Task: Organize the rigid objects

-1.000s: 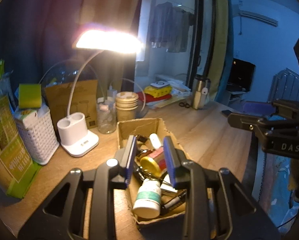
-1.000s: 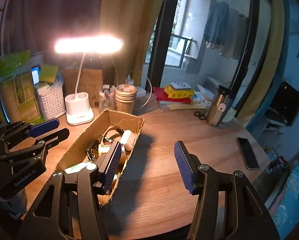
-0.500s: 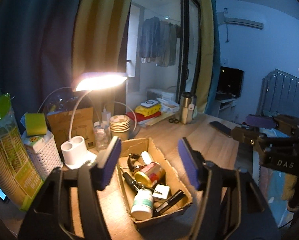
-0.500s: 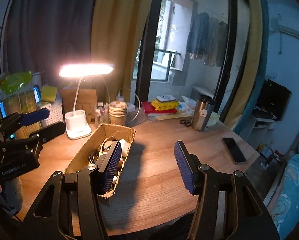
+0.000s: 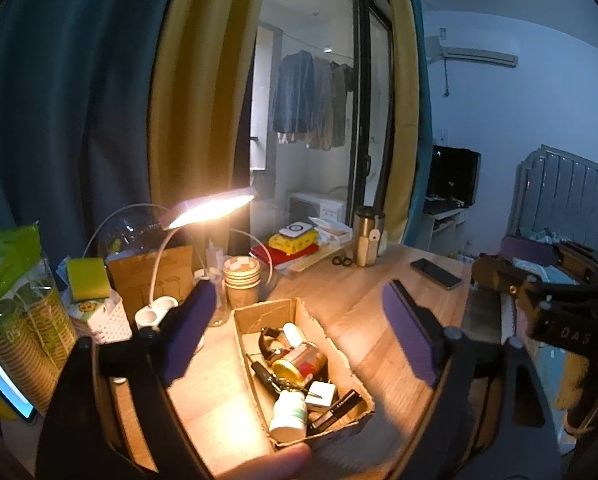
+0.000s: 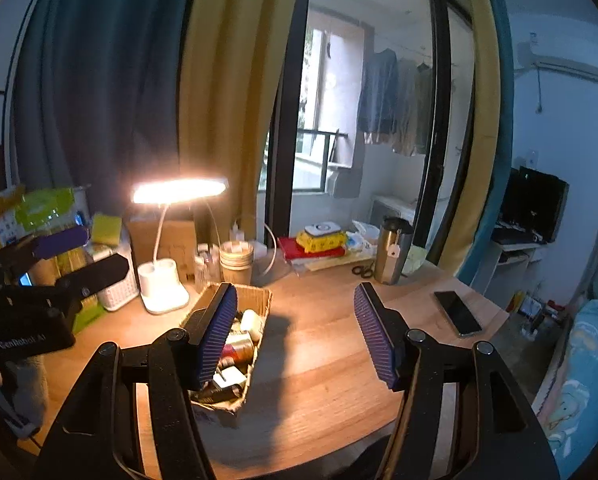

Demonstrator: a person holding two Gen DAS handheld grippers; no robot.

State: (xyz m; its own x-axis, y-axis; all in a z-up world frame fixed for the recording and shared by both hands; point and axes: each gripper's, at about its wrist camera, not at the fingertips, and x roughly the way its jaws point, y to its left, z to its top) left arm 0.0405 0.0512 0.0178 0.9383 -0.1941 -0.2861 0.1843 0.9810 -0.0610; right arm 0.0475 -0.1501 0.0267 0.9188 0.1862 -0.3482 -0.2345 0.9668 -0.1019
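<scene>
Left gripper: jaws wide, empty, above the open brown cardboard box of small rigid items at 6 o'clock on the wooden desk. Right gripper: jaws wide, empty; box at its 9 o'clock.

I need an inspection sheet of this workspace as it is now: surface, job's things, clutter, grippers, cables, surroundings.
Surface: wooden desk, lit by the white desk lamp.
Job's things: open cardboard box holding a white pill bottle, a gold-lidded jar and other small items.
Clutter: stacked paper cups, steel tumbler, black phone, scissors.
Grippers: left gripper open, empty; right gripper open, empty.
Cables: white cable behind the cups.
Surroundings: yellow curtain, hanging clothes.
</scene>
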